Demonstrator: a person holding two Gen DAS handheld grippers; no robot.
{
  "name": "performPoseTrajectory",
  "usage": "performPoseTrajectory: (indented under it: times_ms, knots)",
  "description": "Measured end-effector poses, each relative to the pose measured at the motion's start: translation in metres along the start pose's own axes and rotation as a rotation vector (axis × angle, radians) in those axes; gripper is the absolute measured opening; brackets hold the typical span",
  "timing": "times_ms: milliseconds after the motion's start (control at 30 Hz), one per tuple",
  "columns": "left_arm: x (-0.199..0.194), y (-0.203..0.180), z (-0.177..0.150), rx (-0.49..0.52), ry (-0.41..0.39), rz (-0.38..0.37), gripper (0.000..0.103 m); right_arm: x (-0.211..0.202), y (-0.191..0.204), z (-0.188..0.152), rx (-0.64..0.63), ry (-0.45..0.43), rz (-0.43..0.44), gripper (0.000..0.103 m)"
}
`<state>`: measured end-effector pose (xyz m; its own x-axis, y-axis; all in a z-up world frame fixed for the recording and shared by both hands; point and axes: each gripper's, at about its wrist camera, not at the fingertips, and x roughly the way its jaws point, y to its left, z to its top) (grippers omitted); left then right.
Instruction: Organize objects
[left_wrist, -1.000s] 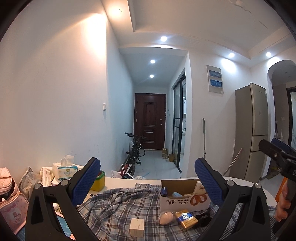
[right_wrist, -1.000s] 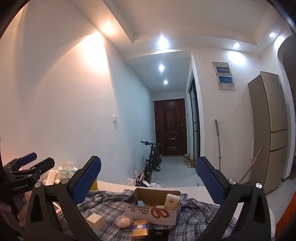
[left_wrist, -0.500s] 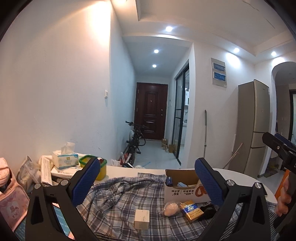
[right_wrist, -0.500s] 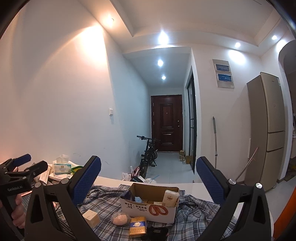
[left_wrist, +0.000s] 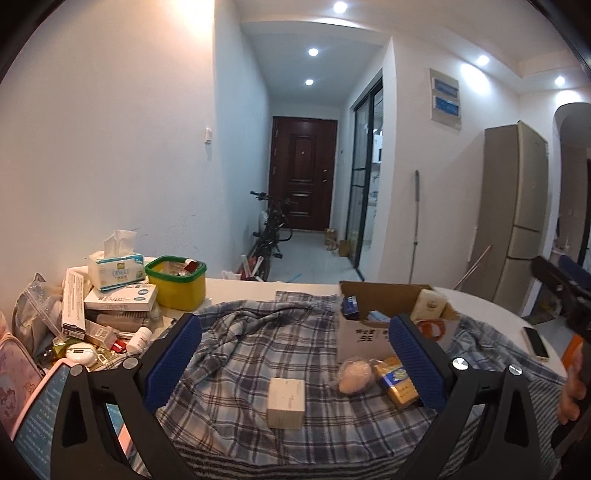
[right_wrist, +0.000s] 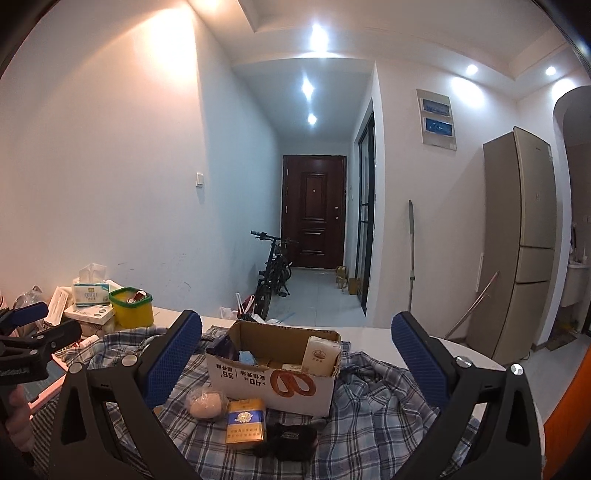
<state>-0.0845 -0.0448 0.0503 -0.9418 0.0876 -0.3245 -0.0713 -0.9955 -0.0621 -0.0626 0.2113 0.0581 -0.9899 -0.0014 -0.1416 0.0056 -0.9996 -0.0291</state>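
Observation:
An open cardboard box (right_wrist: 273, 380) (left_wrist: 364, 339) with several small packs inside stands on a plaid cloth (left_wrist: 251, 354). In front of it lie a small white box (left_wrist: 286, 402), a wrapped pinkish round item (left_wrist: 354, 374) (right_wrist: 205, 402), a yellow-and-blue pack (right_wrist: 246, 421) (left_wrist: 397, 380) and a black pouch (right_wrist: 291, 439). My left gripper (left_wrist: 293, 362) is open and empty, above the white box. My right gripper (right_wrist: 295, 354) is open and empty, in front of the cardboard box.
At the table's left stand a yellow tub with a green rim (left_wrist: 176, 282), a tissue box (left_wrist: 116, 271), stacked boxes, bottles and a pink bag (left_wrist: 16, 373). A phone (left_wrist: 535, 341) lies at the right. Beyond are a hallway, a bicycle (left_wrist: 271, 229) and a fridge (left_wrist: 513, 218).
Both views have tilted downward and drawn closer to the table, so more of the cloth and objects show. Both grippers stay open and empty.

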Motion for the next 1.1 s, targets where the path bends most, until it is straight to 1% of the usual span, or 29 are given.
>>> performPoseTrajectory:
  times_ms: [100, 233, 267, 300, 333, 367, 433, 467, 567, 633, 667, 700, 800, 833, 933, 1100]
  knots:
    - [0.019, 0.007, -0.010, -0.013, 0.032, 0.010, 0.103, 0.009, -0.005, -0.006, 0.024, 0.022, -0.004, 0.103]
    - [0.047, 0.012, -0.033, -0.044, 0.118, -0.023, 0.103, 0.025, -0.006, -0.027, 0.057, 0.106, 0.019, 0.103]
    - [0.053, 0.011, -0.039, -0.041, 0.137, -0.024, 0.102, 0.030, -0.006, -0.033, 0.059, 0.128, 0.024, 0.103]
    - [0.061, 0.009, -0.045, -0.031, 0.154, -0.022, 0.095, 0.034, -0.004, -0.038, 0.056, 0.145, 0.024, 0.103]
    - [0.067, 0.006, -0.051, -0.017, 0.170, -0.020, 0.093, 0.040, -0.004, -0.043, 0.053, 0.162, 0.019, 0.103]
    - [0.074, 0.003, -0.058, -0.002, 0.190, -0.017, 0.091, 0.046, -0.003, -0.048, 0.050, 0.179, 0.015, 0.103]
    - [0.087, 0.001, -0.070, 0.002, 0.245, -0.027, 0.091, 0.055, -0.001, -0.055, 0.045, 0.202, 0.009, 0.103]
    - [0.092, 0.003, -0.072, -0.008, 0.267, -0.036, 0.090, 0.059, 0.001, -0.060, 0.040, 0.213, 0.001, 0.103]
    - [0.099, 0.014, -0.075, -0.067, 0.296, -0.058, 0.090, 0.073, 0.001, -0.075, 0.031, 0.267, -0.011, 0.103]
    - [0.111, 0.016, -0.080, -0.080, 0.359, -0.074, 0.090, 0.082, 0.000, -0.085, 0.036, 0.324, 0.005, 0.103]
    - [0.119, 0.016, -0.083, -0.079, 0.397, -0.073, 0.081, 0.086, 0.000, -0.090, 0.044, 0.347, 0.013, 0.103]
    - [0.122, 0.015, -0.085, -0.079, 0.419, -0.077, 0.066, 0.089, 0.000, -0.094, 0.050, 0.364, 0.020, 0.103]
    - [0.132, 0.012, -0.091, -0.070, 0.476, -0.078, 0.051, 0.090, 0.000, -0.098, 0.039, 0.370, 0.006, 0.103]
    - [0.135, 0.012, -0.093, -0.068, 0.487, -0.081, 0.049, 0.089, -0.001, -0.098, 0.037, 0.362, -0.004, 0.103]
    - [0.138, 0.011, -0.095, -0.065, 0.506, -0.079, 0.048, 0.086, -0.003, -0.097, 0.039, 0.353, -0.008, 0.103]
    - [0.136, 0.009, -0.094, -0.055, 0.501, -0.086, 0.046, 0.091, -0.007, -0.100, 0.057, 0.389, -0.001, 0.103]
